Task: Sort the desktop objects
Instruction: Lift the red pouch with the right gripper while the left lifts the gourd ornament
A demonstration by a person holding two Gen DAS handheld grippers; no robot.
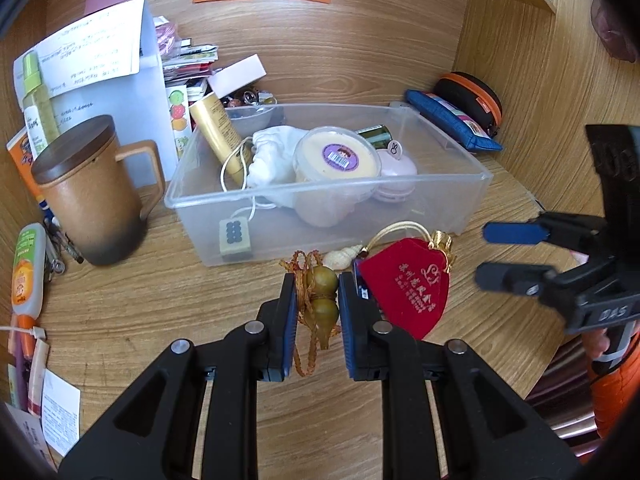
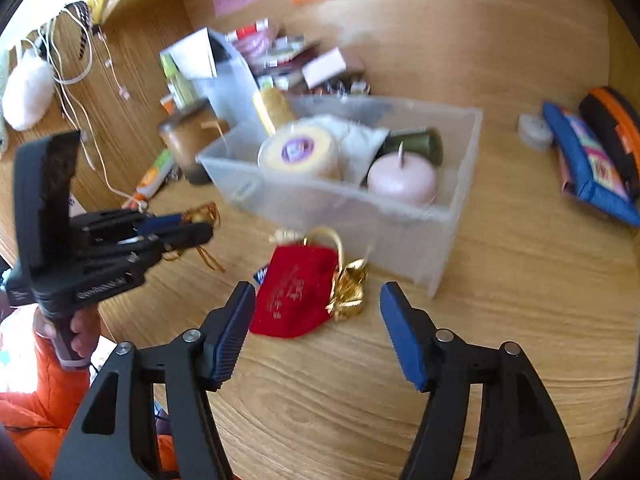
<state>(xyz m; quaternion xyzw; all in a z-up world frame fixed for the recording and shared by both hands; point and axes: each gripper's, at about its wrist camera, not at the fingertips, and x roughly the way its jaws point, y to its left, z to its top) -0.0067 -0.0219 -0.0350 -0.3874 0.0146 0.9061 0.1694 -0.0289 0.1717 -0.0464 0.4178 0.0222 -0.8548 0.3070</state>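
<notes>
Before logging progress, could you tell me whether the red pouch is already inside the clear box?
No, the red pouch lies on the desk in front of the clear box.

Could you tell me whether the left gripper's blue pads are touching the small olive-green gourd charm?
Touching. The left wrist view shows the left gripper shut on the small olive-green gourd charm, both blue pads pressed against its sides with no gap.

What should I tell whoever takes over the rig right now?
Left gripper: shut on the gourd charm, near the desk.
Right gripper: open, empty, aimed at the red pouch.
Clear bin: already holds the round tub, white bag and pink case.
Left: bin the charm, pouch and seashell.
</notes>
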